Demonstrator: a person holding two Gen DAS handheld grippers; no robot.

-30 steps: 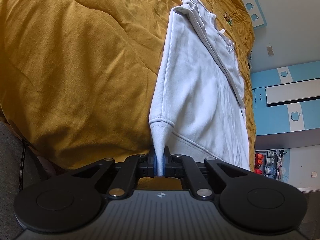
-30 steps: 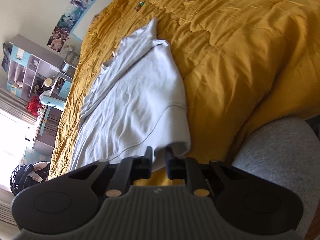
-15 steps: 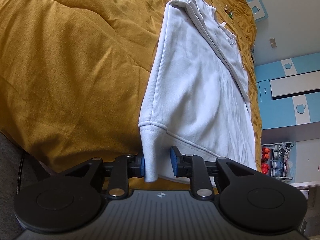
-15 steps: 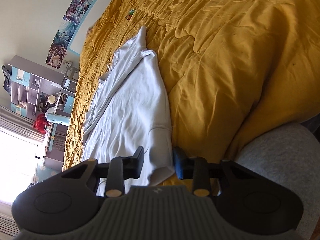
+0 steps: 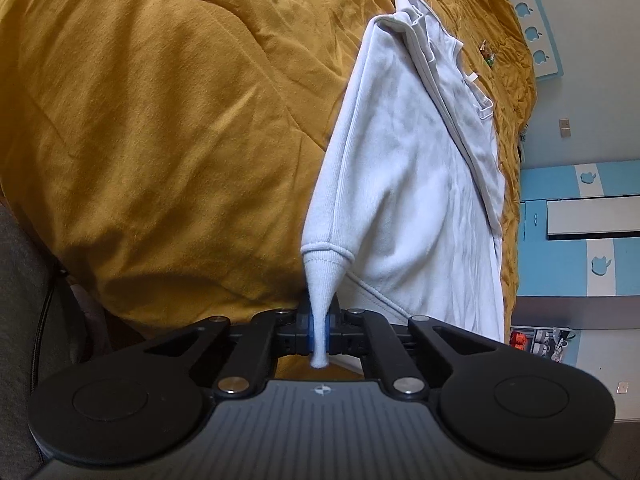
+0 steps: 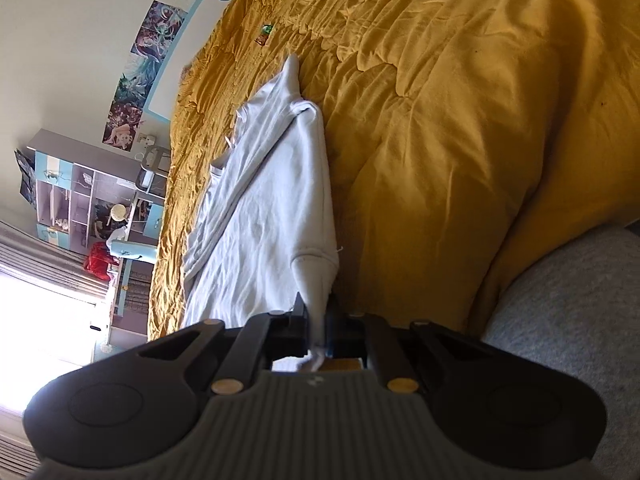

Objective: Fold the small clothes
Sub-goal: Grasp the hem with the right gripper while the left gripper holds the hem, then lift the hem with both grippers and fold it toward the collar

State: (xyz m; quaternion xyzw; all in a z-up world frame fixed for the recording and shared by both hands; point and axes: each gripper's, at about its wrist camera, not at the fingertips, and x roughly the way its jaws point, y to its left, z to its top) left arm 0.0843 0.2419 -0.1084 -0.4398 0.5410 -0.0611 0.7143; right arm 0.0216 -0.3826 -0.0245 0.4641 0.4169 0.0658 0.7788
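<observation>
A small white sweatshirt (image 5: pixel 408 184) lies on a mustard-yellow quilt (image 5: pixel 160 120), partly folded lengthwise. My left gripper (image 5: pixel 319 330) is shut on a ribbed corner of its hem, and the cloth rises taut from the jaws. In the right wrist view the same sweatshirt (image 6: pixel 264 224) stretches away over the quilt (image 6: pixel 460 120). My right gripper (image 6: pixel 318 336) is shut on another corner of the hem, with a bit of white cloth poking out behind the jaws.
A small green and red object (image 6: pixel 264 34) lies on the quilt beyond the sweatshirt. Grey fabric (image 6: pixel 560 320) is at the near right. Shelves (image 6: pixel 80 200), a bright window and blue-and-white walls (image 5: pixel 580 200) surround the bed.
Half a second ago both grippers were open around the hem corners. Both have now shut on the cloth and pull it taut.
</observation>
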